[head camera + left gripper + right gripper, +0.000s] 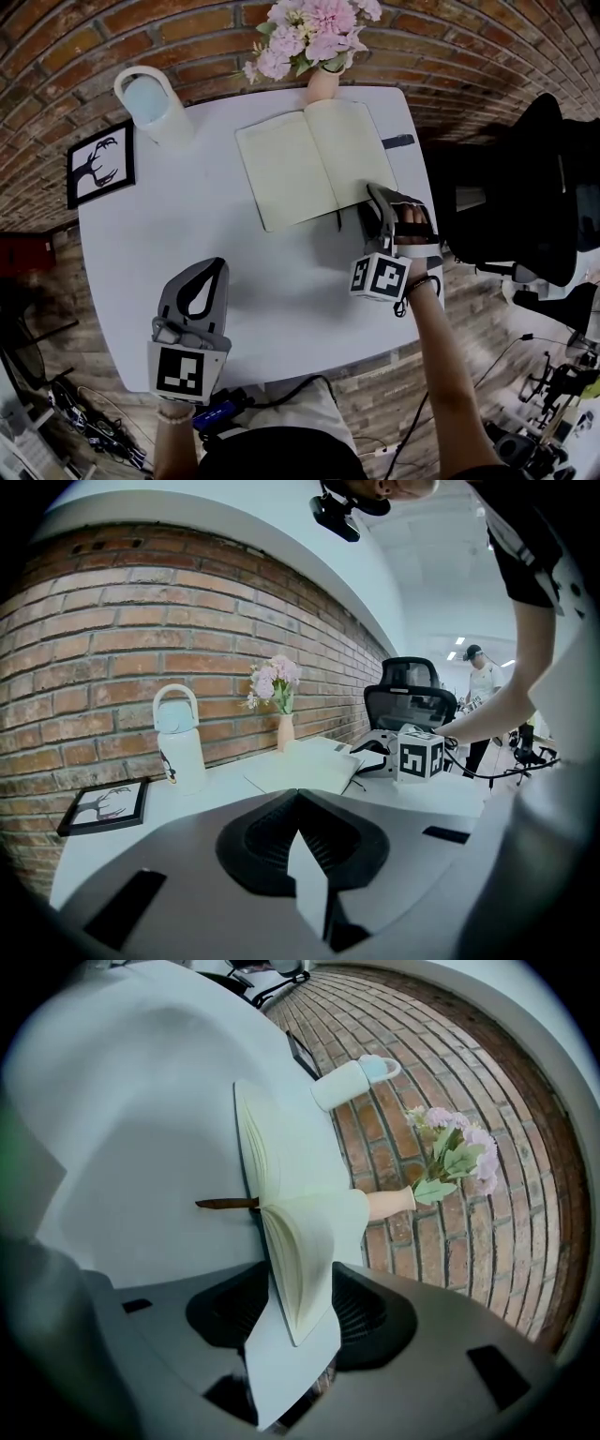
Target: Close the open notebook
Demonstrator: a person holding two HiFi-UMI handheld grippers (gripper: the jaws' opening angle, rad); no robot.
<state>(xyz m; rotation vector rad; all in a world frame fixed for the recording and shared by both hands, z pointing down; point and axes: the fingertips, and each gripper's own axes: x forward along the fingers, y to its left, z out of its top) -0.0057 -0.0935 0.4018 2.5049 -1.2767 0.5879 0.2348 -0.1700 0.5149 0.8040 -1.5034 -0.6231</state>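
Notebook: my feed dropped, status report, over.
Left gripper shut, empty. Right gripper open, notebook corner between jaws. Notebook lies open, pages bare.

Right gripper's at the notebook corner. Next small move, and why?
Probably close the right gripper on the notebook's near right corner. That corner already sits between its jaws, which stand apart without gripping it, and the notebook lies open on the table. A grip there should let that half be folded over. The left gripper is shut and well clear.
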